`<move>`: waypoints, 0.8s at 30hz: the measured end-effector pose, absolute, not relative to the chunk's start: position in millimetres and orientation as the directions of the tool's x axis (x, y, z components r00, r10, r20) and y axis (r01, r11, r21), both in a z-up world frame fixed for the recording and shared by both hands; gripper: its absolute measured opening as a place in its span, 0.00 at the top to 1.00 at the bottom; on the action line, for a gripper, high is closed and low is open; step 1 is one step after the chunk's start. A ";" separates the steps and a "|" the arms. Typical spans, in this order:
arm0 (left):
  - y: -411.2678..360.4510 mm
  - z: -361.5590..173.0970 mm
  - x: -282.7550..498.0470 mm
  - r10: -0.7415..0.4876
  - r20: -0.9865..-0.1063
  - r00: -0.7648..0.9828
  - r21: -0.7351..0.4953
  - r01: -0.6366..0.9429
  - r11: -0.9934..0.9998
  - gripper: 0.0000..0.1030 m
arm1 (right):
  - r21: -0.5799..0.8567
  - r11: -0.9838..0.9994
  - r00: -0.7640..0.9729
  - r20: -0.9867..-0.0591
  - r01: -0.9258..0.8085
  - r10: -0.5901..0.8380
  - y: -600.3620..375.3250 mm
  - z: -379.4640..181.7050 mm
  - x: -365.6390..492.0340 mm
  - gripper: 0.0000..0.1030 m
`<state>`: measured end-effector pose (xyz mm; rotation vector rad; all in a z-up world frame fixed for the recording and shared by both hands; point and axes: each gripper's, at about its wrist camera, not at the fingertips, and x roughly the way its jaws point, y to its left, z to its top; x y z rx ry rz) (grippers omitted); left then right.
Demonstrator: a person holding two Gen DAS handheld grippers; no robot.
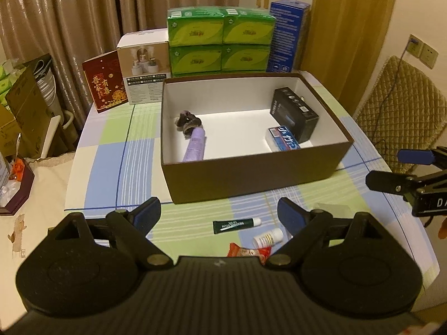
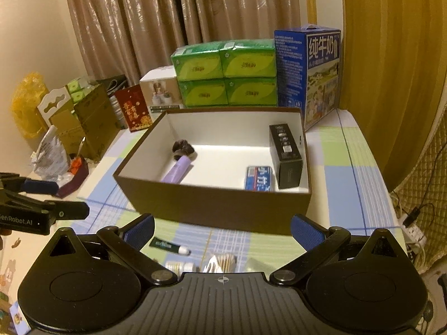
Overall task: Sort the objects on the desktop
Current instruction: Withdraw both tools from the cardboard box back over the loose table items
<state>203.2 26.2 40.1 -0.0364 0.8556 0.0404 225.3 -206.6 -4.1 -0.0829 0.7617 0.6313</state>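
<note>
Both tools released and empty: left tool [image 1: 215, 213], right tool [image 2: 222, 230]. Green tube [image 1: 236, 225], white bottle [image 1: 268, 236] on table [image 1: 111, 162], just before brown box [image 1: 251, 176].

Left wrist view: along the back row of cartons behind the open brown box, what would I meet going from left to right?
Dark red card with gold lettering → white carton picturing humidifiers → green wrapped tissue packs → tall blue carton.
</note>
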 end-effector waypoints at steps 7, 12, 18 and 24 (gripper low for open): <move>20.5 32.2 181.5 0.012 -0.764 0.645 -0.021 -0.044 0.999 0.14 | 0.160 0.814 0.531 -0.684 -0.558 0.499 -214.7 -13.9 204.9 0.02; 16.1 21.8 168.2 0.008 -0.785 0.620 -0.023 -0.041 0.999 0.14 | 0.180 0.815 0.503 -0.707 -0.551 0.497 -218.8 -25.4 191.0 0.02; 12.1 14.4 159.7 0.005 -0.799 0.601 -0.018 -0.032 0.999 0.14 | 0.198 0.814 0.475 -0.727 -0.547 0.496 -222.8 -33.6 180.7 0.02; 6.6 4.7 154.6 0.000 -0.812 0.584 -0.011 -0.015 1.000 0.14 | 0.197 0.816 0.450 -0.752 -0.543 0.481 -225.7 -43.3 173.8 0.02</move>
